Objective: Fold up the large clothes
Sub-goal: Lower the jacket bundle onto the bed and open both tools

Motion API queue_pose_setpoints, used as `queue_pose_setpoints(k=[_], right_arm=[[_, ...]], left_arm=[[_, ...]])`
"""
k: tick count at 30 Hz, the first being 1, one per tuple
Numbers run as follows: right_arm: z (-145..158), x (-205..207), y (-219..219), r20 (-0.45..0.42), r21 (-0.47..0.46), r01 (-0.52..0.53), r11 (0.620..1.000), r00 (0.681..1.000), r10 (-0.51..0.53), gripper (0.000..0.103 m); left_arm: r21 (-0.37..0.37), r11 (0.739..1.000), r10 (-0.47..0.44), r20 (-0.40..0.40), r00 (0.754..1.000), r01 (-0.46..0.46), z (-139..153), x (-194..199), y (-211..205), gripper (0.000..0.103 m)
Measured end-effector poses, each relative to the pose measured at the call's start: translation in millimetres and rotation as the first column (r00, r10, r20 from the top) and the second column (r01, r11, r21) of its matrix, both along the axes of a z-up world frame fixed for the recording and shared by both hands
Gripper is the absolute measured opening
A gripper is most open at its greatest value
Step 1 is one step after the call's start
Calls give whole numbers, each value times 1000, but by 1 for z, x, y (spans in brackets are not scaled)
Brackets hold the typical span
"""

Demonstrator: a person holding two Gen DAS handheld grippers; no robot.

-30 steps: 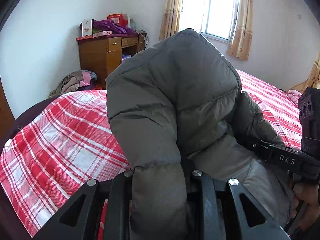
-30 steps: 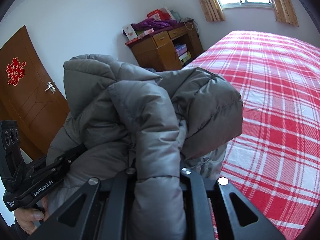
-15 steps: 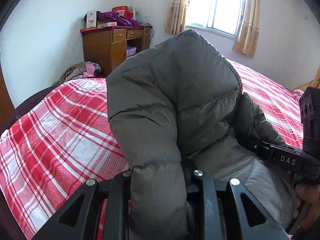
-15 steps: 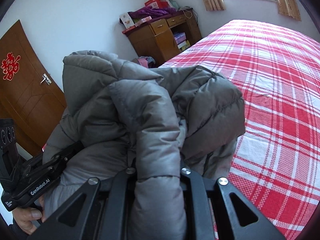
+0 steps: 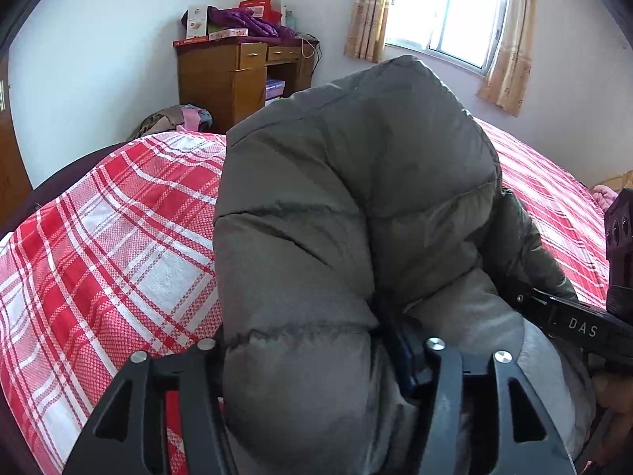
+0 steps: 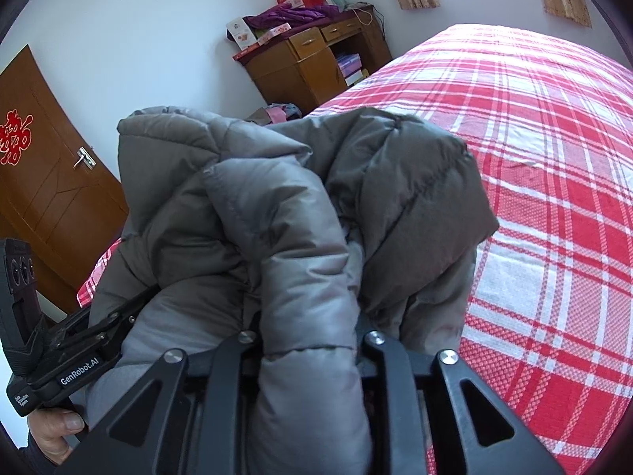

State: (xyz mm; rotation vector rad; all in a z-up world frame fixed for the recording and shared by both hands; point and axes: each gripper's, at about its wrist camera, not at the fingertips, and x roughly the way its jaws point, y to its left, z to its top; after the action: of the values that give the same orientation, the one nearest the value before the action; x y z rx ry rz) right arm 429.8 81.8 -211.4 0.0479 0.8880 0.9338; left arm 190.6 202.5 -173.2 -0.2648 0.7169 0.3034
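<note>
A bulky grey-green puffer jacket [image 5: 356, 198] hangs bunched over the near end of a red-and-white plaid bed [image 5: 118, 237]. A thick fold of it lies between the fingers of my left gripper [image 5: 320, 344]. Those jaws are opening, and the blue pad [image 5: 403, 356] on the right finger shows bare beside the fold. In the right wrist view the jacket [image 6: 257, 217] is another padded fold that my right gripper [image 6: 308, 336] still pinches, though its jaws are starting to open. Each gripper's body shows at the edge of the other's view, with its tips buried in the jacket.
The plaid bed [image 6: 554, 158] stretches away to the right. A wooden desk [image 5: 237, 75] piled with boxes and purple cloth stands by the far wall, with a heap of clothes [image 5: 178, 116] at its foot. A brown door [image 6: 51, 182] is at the left and a curtained window [image 5: 447, 12] behind.
Both grippers have sunk toward the bed with the jacket. The left gripper's fingers have spread much wider around their fold; the right gripper's fingers have parted only slightly.
</note>
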Motion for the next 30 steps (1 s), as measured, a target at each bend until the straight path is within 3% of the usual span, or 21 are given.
queue_pose_setpoints(k=[9,12,15,19,22,30], right_arm=[[-9,2,-3,5,-13,5,1000,1000,-5,26],[-6,1,2,29,-38,8,999,1000,-6,31],[-3,-1,4,52,-68,19,998,999,-15,38],[15,-15,0,113,-130,65,989,992,-51,59],[36,-35,-15,174,-116,96,989,982,-75,79],[91,-116,-56,315,-28,148,989,940,-132,88]], left_arm=[[-24,999,42,-7,999,-42,-6,2,6,78],[-39,998,50,-17,999,-50,-6,2,9,80],[-8,999,51,-37,998,-52,5,-3,7,80],[43,997,58,26,998,-60,43,-32,0,80],[57,997,47,103,994,-54,74,-63,-4,80],[84,995,29,227,973,-49,129,-117,-16,80]])
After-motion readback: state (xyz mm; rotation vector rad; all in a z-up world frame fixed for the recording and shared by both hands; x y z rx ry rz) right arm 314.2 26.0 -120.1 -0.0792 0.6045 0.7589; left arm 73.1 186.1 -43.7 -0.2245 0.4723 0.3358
